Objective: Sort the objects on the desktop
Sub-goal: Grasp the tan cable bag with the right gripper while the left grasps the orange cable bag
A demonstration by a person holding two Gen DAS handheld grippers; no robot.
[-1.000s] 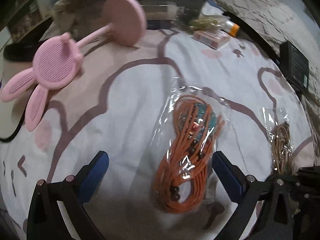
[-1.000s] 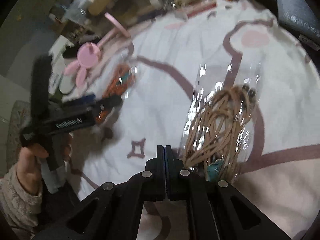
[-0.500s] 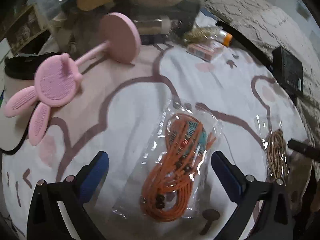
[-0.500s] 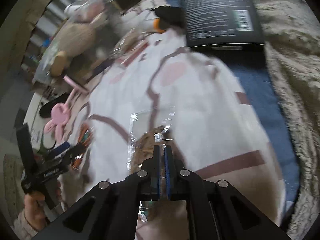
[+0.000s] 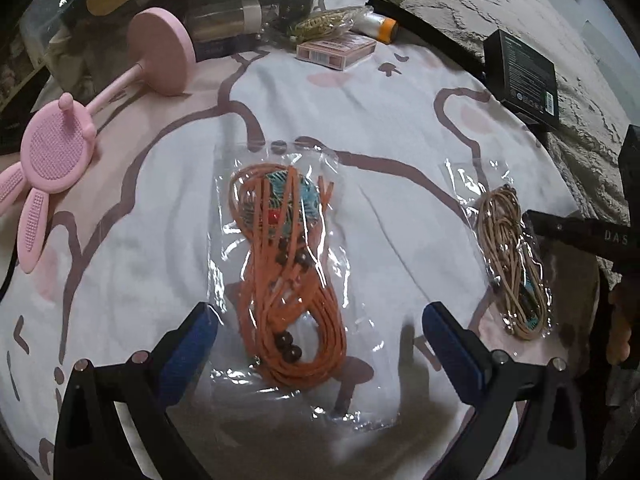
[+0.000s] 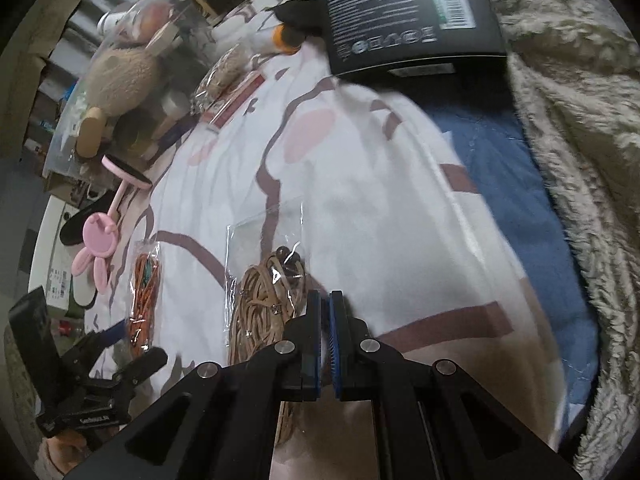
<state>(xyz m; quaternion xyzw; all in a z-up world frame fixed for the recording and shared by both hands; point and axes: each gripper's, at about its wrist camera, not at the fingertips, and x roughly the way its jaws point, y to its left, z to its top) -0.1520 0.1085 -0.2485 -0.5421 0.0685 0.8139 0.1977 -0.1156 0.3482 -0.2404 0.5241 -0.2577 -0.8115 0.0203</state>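
Note:
A clear bag of orange cord (image 5: 284, 264) lies on the white and pink printed cloth (image 5: 180, 184). My left gripper (image 5: 320, 340) hangs above its near end, open, one blue pad on each side and neither touching. To its right lies a clear bag of tan cord (image 5: 512, 264). My right gripper (image 6: 325, 308) is shut, its tips at the right edge of that tan cord bag (image 6: 264, 304); I see nothing between its pads. In the right wrist view the orange cord bag (image 6: 146, 280) lies farther left, under the left gripper (image 6: 132, 344).
A pink bunny-shaped stand (image 5: 56, 156) lies at the left. A pink card box (image 5: 336, 50), an orange-capped tube (image 5: 380, 26) and a packet sit at the back. A black box (image 5: 524, 76) rests on the fluffy beige blanket (image 6: 580, 140) at the right.
The left gripper drew back, so more of the orange bag shows ahead of its open pads. The right gripper rolled and swung from over the tan bag to its right edge, still shut.

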